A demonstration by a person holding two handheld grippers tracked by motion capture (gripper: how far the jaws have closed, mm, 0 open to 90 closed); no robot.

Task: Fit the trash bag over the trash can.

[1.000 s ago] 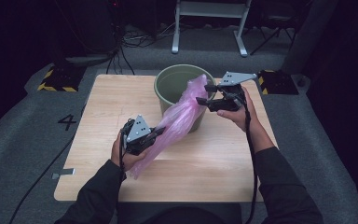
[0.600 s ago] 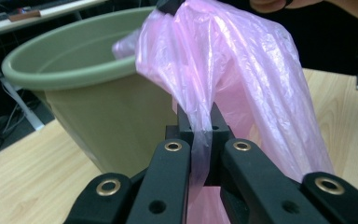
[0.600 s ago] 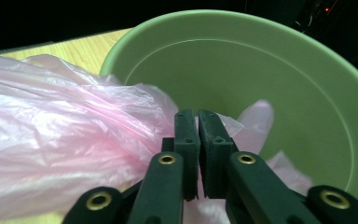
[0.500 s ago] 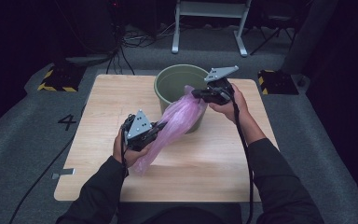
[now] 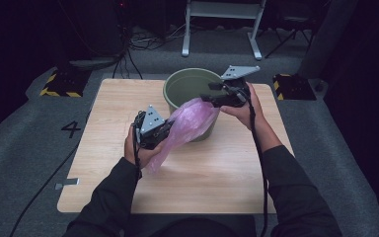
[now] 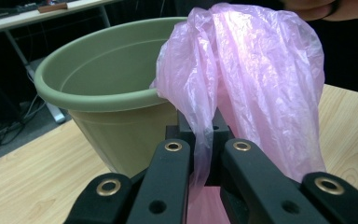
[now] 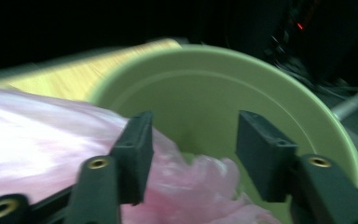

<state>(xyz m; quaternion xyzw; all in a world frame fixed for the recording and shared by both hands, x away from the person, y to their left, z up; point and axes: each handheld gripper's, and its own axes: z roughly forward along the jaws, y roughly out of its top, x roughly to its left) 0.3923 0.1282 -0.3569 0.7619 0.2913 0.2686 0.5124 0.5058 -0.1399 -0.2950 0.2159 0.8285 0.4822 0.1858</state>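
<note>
High view showed a table (image 5: pixel 103 163) in the middle of the frame, with a green pot (image 5: pixel 187 85) standing on its upper middle part. A pink bag (image 5: pixel 187 123) hung over the pot's near rim and ran down and left toward centre frame. The left gripper (image 5: pixel 165 134), left of centre, was clamped on the bag's lower part; the hand and the gripper's grey plate covered the jaws there, so the pinch itself was hard to see. The bag's tail trailed below that hand, lying close over the wood.

The right gripper (image 5: pixel 203 98) sat at the pot's right rim, upper centre, its tips at the bag's top edge. From above, its jaws were small and dark, and whether they touched the film could not be told.

Left gripper view gave the grip plainly: the two black jaws rose from the bottom edge, closed tight on a gathered fold of the bag (image 6: pixel 242 79), which billowed up across the right half of the frame. It hid the pot's (image 6: pixel 102 93) right side, and the frame's top edge cut off a hand.

Right gripper view was blurred. The jaws stood well apart, having just been opening, with crumpled bag (image 7: pixel 186 186) low between them and nothing pressed. The pot's inside (image 7: pixel 205 102) lay beyond, its bottom hidden by the film.
</note>
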